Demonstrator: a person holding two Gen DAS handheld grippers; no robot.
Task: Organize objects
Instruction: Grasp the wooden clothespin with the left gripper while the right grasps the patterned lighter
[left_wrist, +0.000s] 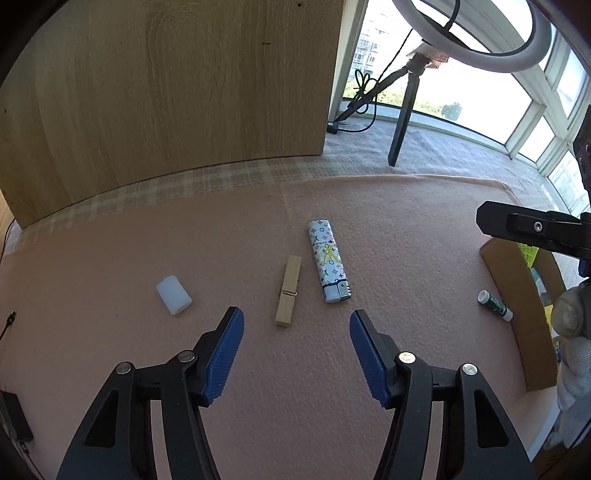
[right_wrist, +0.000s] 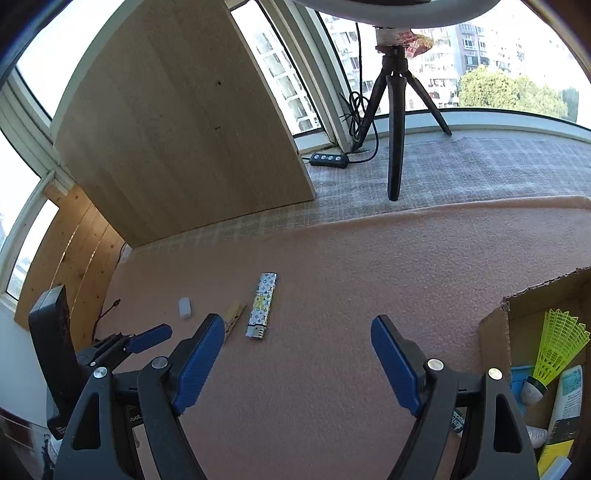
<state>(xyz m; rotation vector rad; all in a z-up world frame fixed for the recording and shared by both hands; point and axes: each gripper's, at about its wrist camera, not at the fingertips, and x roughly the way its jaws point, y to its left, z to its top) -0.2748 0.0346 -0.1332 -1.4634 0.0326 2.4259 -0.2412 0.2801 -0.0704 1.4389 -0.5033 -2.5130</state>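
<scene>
Left gripper (left_wrist: 296, 317) spread wide and empty, blue pads (left_wrist: 224, 354) hovering low over the pink felt tabletop (left_wrist: 295, 406). Just ahead of it, a wooden clothespin (left_wrist: 288, 291) lying flat, nearly in line with the gap between the fingers. Just right of the clothespin, close but apart, a patterned lighter (left_wrist: 328, 261), its metal head end toward the camera. Off to the left, well apart from both, a small white translucent cap (left_wrist: 173, 294) on its side. Far right, a small bottle with a white cap and dark label (left_wrist: 495, 305) lying against the outer wall of a cardboard box (left_wrist: 517, 295). Behind, a wooden panel (left_wrist: 166, 92) standing upright, and a ring light on a black tripod (left_wrist: 400, 122) near the window.

Right gripper (right_wrist: 297, 326) likewise released, holding nothing, raised above bare felt. From the right wrist view: lighter (right_wrist: 262, 305) ahead and left of the gap, clothespin (right_wrist: 232, 317) partly hidden behind the left blue finger, white cap (right_wrist: 185, 307) further left. Left gripper's blue pad (right_wrist: 149, 338) also showing at lower left. At right, the open cardboard box (right_wrist: 495, 332) holding a yellow-green shuttlecock (right_wrist: 554, 347), a white tube (right_wrist: 567, 395), and other items too cropped to name. Black inline switch (right_wrist: 328, 159) on the grey checked cloth beyond the felt.
</scene>
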